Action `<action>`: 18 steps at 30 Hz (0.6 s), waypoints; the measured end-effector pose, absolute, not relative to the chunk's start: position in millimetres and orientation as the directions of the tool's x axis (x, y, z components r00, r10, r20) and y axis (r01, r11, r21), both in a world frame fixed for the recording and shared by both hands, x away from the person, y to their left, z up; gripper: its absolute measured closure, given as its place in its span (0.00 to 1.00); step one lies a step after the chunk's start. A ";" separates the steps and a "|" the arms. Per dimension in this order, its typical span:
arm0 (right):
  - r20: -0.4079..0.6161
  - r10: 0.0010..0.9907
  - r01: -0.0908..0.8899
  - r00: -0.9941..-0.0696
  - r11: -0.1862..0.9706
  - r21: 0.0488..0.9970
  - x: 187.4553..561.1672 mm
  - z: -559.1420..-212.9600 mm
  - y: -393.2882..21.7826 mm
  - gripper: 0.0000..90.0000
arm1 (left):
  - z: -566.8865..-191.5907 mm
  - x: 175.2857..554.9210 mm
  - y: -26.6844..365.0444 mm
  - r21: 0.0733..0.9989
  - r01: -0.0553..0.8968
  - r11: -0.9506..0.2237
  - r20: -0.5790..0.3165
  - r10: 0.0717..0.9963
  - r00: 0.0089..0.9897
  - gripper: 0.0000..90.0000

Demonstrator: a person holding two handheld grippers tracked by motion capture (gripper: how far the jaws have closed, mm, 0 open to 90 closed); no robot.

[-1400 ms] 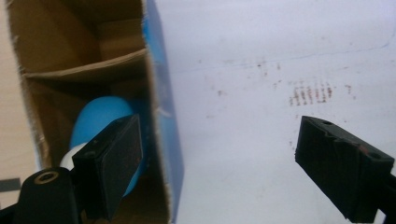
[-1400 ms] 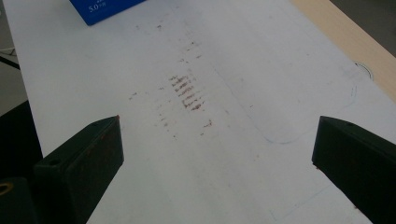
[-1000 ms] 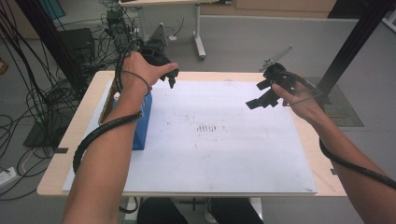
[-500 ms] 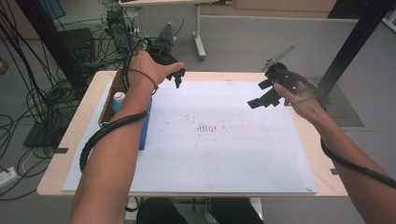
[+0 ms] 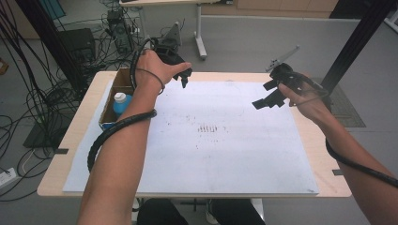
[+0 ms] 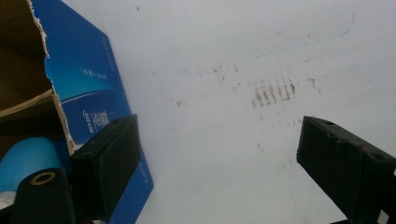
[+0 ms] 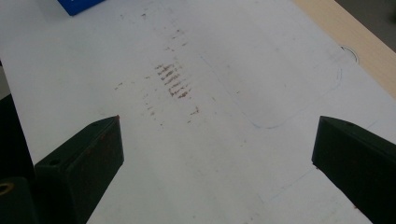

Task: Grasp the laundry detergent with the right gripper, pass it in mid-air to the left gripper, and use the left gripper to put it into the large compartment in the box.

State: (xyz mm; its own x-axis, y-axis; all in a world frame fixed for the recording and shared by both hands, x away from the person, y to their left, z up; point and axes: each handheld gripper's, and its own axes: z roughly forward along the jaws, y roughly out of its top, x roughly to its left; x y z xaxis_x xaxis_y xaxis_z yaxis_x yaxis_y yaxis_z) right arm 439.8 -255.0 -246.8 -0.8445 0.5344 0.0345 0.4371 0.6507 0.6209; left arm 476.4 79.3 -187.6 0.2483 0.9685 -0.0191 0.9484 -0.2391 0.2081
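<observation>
Over the far left part of the table (image 5: 324, 185), I am holding my left gripper (image 5: 185, 77) above the white sheet (image 5: 225, 154), its jaws standing wide apart with nothing between them. Just beside it, at the table's left edge, the open blue carton (image 5: 110, 123) is lying with a blue bottle (image 5: 121, 104) sitting inside (its white cap is showing from above). I am keeping my right gripper (image 5: 267, 96) above the sheet's far right part, well apart from the carton, jaws spread wide too and gripping nothing. Brownish smudges (image 5: 208, 128) are marking the sheet's middle.
</observation>
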 end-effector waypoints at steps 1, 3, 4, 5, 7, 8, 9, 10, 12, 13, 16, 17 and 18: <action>0.033 0.535 0.438 -0.844 0.652 0.620 439.7 -246.7 -255.3 0.02 | -186.7 477.4 78.0 0.209 0.948 -0.240 -0.019 0.968 0.249 0.16; 0.033 0.537 0.439 -0.843 0.651 0.619 439.5 -246.1 -255.9 0.02 | -185.5 478.9 75.7 0.219 0.946 -0.240 -0.023 0.968 0.251 0.16; 0.031 0.536 0.437 -0.844 0.652 0.619 439.4 -245.9 -256.3 0.02 | -185.2 480.0 74.3 0.222 0.945 -0.239 -0.026 0.968 0.251 0.15; 0.032 0.538 0.439 -0.842 0.651 0.619 439.1 -245.5 -256.9 0.02 | -185.2 481.1 72.7 0.221 0.945 -0.241 -0.026 0.967 0.253 0.15; 0.030 0.540 0.440 -0.841 0.650 0.619 438.7 -245.0 -258.8 0.02 | -185.4 483.7 69.6 0.222 0.944 -0.243 -0.025 0.967 0.255 0.15; 0.034 0.544 0.444 -0.839 0.646 0.621 438.6 -244.8 -260.2 0.02 | -185.4 484.8 68.0 0.227 0.943 -0.244 -0.025 0.966 0.256 0.15; 0.032 0.543 0.443 -0.839 0.647 0.620 438.7 -244.6 -261.3 0.02 | -185.2 485.7 66.9 0.227 0.943 -0.245 -0.028 0.966 0.258 0.15; 0.030 0.545 0.443 -0.838 0.648 0.620 438.2 -244.4 -261.8 0.02 | -185.4 487.5 64.7 0.225 0.943 -0.245 -0.026 0.966 0.257 0.15; 0.032 0.546 0.445 -0.837 0.646 0.620 437.9 -244.6 -262.8 0.02 | -185.5 489.9 61.9 0.228 0.943 -0.243 -0.023 0.967 0.254 0.15; 0.030 0.546 0.445 -0.837 0.649 0.618 437.7 -244.8 -262.9 0.02 | -185.7 491.0 60.4 0.225 0.943 -0.244 -0.026 0.966 0.257 0.15; 0.034 0.548 0.449 -0.836 0.647 0.617 437.9 -246.0 -264.3 0.02 | -186.5 492.6 56.3 0.226 0.941 -0.250 -0.023 0.965 0.262 0.15; 0.034 0.549 0.450 -0.835 0.646 0.617 437.9 -246.6 -264.6 0.02 | -186.3 493.0 55.6 0.227 0.940 -0.253 -0.026 0.964 0.266 0.15; 0.034 0.549 0.450 -0.835 0.647 0.616 437.8 -246.8 -264.9 0.02 | -186.1 493.3 55.1 0.228 0.940 -0.253 -0.025 0.964 0.266 0.15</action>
State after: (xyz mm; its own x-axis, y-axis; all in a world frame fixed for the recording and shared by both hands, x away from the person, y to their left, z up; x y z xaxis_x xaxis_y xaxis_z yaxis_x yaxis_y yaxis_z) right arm 437.8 -264.9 -246.8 -0.8355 0.5485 0.0338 0.4497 0.6470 0.6158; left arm 493.3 55.1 -186.1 0.2657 0.9637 -0.0253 0.9402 -0.2533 0.2276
